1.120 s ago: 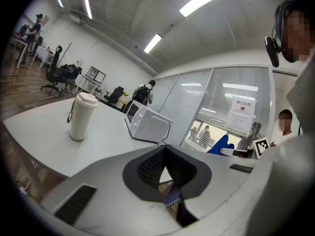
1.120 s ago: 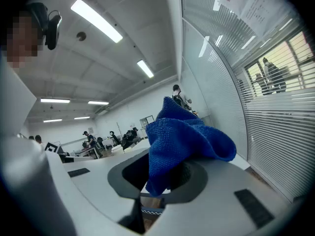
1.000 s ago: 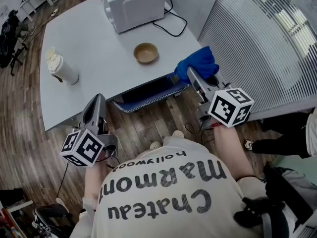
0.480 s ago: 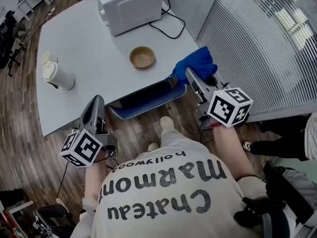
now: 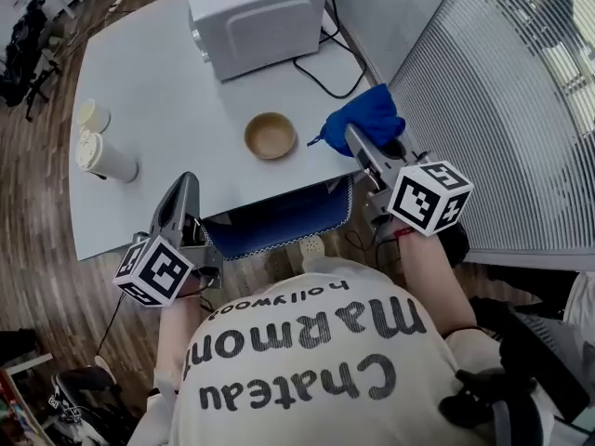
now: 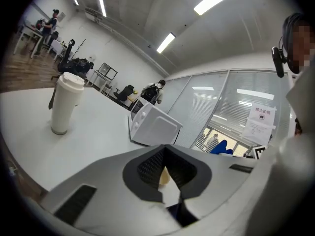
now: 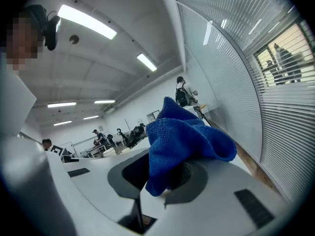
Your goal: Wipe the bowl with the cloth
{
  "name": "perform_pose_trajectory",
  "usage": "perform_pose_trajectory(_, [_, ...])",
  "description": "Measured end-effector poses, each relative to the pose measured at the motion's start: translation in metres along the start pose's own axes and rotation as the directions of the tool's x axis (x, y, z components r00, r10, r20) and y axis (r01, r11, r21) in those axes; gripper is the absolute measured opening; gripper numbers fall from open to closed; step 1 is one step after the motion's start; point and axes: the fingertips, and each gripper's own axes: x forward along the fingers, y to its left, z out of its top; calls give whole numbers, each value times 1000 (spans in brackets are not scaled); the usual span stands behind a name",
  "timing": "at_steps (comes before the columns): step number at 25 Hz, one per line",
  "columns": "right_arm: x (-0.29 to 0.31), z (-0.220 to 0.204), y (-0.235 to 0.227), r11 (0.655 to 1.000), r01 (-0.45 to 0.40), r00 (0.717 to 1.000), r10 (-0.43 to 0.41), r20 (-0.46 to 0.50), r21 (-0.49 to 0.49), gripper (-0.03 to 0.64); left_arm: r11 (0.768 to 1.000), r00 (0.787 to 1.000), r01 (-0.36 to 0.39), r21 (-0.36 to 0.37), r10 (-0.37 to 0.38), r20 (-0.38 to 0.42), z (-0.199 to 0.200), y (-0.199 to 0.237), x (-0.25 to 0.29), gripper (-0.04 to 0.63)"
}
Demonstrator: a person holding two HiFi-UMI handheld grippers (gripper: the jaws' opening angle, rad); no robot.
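Observation:
A small tan bowl [image 5: 271, 136] stands upright on the white table [image 5: 158, 82], near its front edge. My right gripper [image 5: 351, 135] is shut on a bunched blue cloth [image 5: 364, 119], which hangs over the table's right front corner, just right of the bowl. In the right gripper view the blue cloth [image 7: 184, 136] spills up out of the closed jaws. My left gripper [image 5: 189, 186] is shut and holds nothing, hovering at the table's front edge, left of the bowl. A sliver of the bowl [image 6: 165, 176] shows beyond its closed jaws.
A white microwave [image 5: 253, 12] sits at the back of the table with a black cable [image 5: 335, 68] trailing right. A white lidded cup [image 5: 102, 157] and a loose lid [image 5: 90, 113] stand at the left. A blue-seated chair [image 5: 279, 223] is tucked under the front edge. Window blinds [image 5: 521, 100] run along the right.
Both grippers have moved forward towards the table; the table and bowl now lie closer below me. The cloth stays in the right gripper and now overhangs the table corner.

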Motion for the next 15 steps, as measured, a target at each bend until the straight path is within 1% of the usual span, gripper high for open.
perform_pose_trajectory(3, [25, 5, -14, 999, -53, 998, 53, -23, 2, 64, 999, 999, -47, -11, 47, 12, -2, 7, 23, 12])
perform_pose_trajectory(5, [42, 6, -25, 997, -82, 996, 82, -45, 5, 64, 997, 997, -79, -16, 79, -10, -8, 11, 42, 11])
perform_pose_trajectory(6, [50, 6, -30, 995, -95, 994, 95, -57, 9, 64, 996, 996, -85, -15, 84, -31, -13, 11, 52, 54])
perform_pose_trajectory(7, [58, 5, -35, 994, -109, 991, 110, -70, 14, 64, 996, 995, -86, -11, 85, -58, -19, 10, 63, 126])
perform_pose_trajectory(8, [65, 5, -39, 992, -125, 989, 126, -83, 18, 64, 996, 992, -91, -1, 91, -86, -25, 10, 72, 155])
perform_pose_trajectory(9, [72, 5, -42, 990, -141, 985, 142, -95, 21, 64, 995, 988, -104, 12, 105, -110, -31, 12, 82, 155])
perform_pose_trajectory(12, [92, 3, -46, 981, -191, 973, 193, -125, 24, 64, 986, 969, -159, 56, 167, -184, -52, 26, 108, 156])
perform_pose_trajectory(15, [116, -3, -45, 969, -244, 959, 245, -145, 28, 64, 979, 940, -190, 74, 203, -273, -77, 42, 135, 156])
